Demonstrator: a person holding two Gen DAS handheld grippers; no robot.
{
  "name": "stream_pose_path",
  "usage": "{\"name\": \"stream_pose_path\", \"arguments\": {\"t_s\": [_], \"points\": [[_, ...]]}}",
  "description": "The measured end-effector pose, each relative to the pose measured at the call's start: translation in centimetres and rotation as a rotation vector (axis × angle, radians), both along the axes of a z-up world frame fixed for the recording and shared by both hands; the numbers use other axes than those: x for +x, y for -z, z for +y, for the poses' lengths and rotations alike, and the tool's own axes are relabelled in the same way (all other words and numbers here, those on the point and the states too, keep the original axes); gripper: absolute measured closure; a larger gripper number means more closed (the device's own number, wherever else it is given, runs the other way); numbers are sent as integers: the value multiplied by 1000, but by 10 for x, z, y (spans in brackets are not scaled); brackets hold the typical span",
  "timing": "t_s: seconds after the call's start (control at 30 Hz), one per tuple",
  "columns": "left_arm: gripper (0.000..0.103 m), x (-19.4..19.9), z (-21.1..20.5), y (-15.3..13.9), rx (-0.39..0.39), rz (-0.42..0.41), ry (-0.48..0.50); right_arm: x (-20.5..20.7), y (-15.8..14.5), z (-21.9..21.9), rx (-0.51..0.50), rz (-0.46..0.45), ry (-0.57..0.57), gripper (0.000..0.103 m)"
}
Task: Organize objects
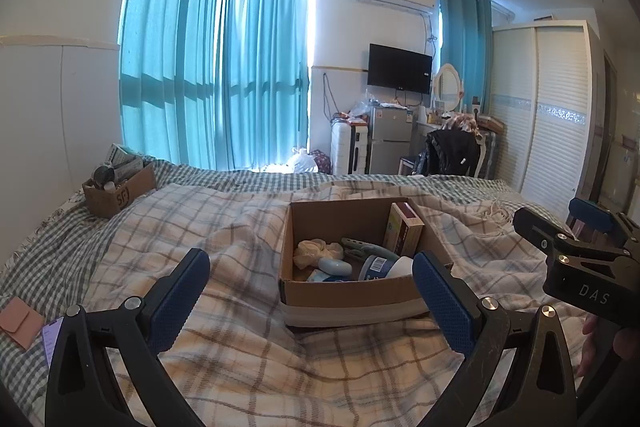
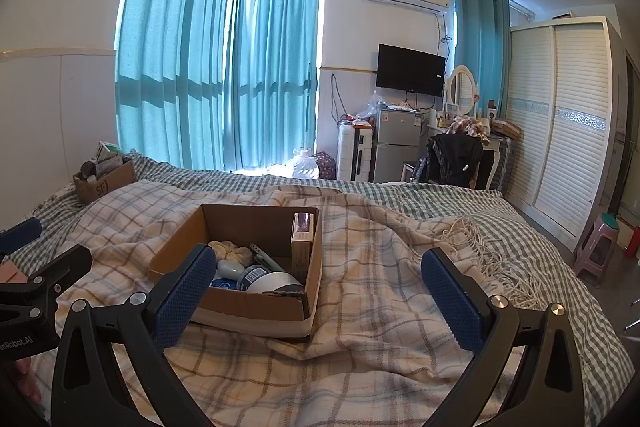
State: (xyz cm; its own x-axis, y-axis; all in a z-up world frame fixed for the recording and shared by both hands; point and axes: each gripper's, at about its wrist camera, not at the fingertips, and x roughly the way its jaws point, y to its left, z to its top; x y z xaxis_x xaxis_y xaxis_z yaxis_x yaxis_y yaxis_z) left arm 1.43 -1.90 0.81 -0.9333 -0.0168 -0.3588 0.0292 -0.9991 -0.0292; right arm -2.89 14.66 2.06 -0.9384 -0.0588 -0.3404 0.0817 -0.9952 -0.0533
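Cardboard box (image 1: 352, 291) just ahead between the left gripper's (image 1: 312, 301) wide-open, empty jaws.

Left tool (image 1: 310, 301) and right tool (image 2: 316, 301) gape (both empty).

Two hand-held tongs share one build: the left tongs (image 1: 310, 297) and right tongs (image 2: 316, 299) each carry black angular arms studded with silver screw heads, ending in blue dimpled pads (image 1: 442, 301). White lettering reads "DAS" on one body, "nRobot.AI" on the other. Bare fingertips (image 1: 592, 343) show skin.
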Motion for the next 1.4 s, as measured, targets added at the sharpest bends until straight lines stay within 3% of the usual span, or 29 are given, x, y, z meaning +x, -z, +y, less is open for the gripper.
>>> {"name": "stream_pose_path", "arguments": {"t_s": [1.4], "points": [[0,1,-1,4,-12,-20,-22,-5,7,2,0,-28,6,0]]}}
